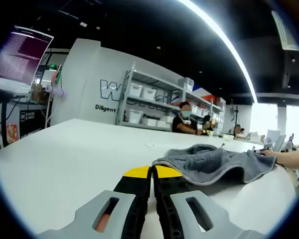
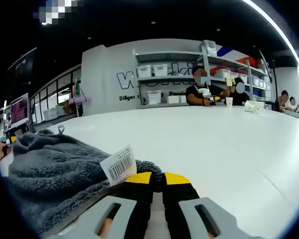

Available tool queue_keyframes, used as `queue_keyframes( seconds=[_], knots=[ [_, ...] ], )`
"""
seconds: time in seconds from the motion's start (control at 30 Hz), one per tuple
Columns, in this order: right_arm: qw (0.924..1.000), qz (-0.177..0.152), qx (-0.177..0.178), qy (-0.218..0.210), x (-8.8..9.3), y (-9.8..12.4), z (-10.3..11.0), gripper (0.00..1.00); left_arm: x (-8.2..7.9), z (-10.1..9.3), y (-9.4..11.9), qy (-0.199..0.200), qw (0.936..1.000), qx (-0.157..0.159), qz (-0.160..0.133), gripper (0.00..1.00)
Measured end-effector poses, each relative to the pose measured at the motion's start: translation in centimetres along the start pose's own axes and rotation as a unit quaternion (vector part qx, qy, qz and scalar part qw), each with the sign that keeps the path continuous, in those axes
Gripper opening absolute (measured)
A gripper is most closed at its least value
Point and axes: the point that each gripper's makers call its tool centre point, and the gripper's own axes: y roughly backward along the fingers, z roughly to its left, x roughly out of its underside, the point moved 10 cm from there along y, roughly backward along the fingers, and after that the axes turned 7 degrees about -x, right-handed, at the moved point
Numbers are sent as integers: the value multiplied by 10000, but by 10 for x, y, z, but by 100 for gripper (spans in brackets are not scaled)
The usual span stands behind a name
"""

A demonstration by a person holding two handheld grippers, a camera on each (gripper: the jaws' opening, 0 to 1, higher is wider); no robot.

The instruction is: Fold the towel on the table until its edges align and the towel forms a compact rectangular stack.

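Grey towel [image 1: 217, 164] lies rumpled on white desk [image 1: 65, 159], just right of left hand-held gripper [image 1: 152, 173], jaws closed, empty. Right hand-held gripper [image 2: 157, 178] pinches towel's tagged corner. Soft, limp, light; grip corners.

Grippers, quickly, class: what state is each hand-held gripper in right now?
Left hand-held gripper: shut, its tips at the edge of the grey towel; a grip cannot be confirmed.
Right hand-held gripper: shut on the grey towel's corner, near its barcode tag.
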Motion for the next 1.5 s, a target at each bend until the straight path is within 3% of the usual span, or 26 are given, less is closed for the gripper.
queue_keyframes(
  seconds=[0.6, 1.03, 1.5],
  knots=[
    [9990, -4, 439, -31, 2, 8, -1, 4, 0, 0, 0, -10, 10000, -4, 2, 2],
    [9974, -13, 717, -81, 0, 6, -20, 4, 1, -1, 0, -20, 10000, 6, 9, 2],
    [9963, -8, 850, -76, 1, 10, -17, 4, 1, -1, 0, -60, 10000, 31, 28, 2]
  ],
)
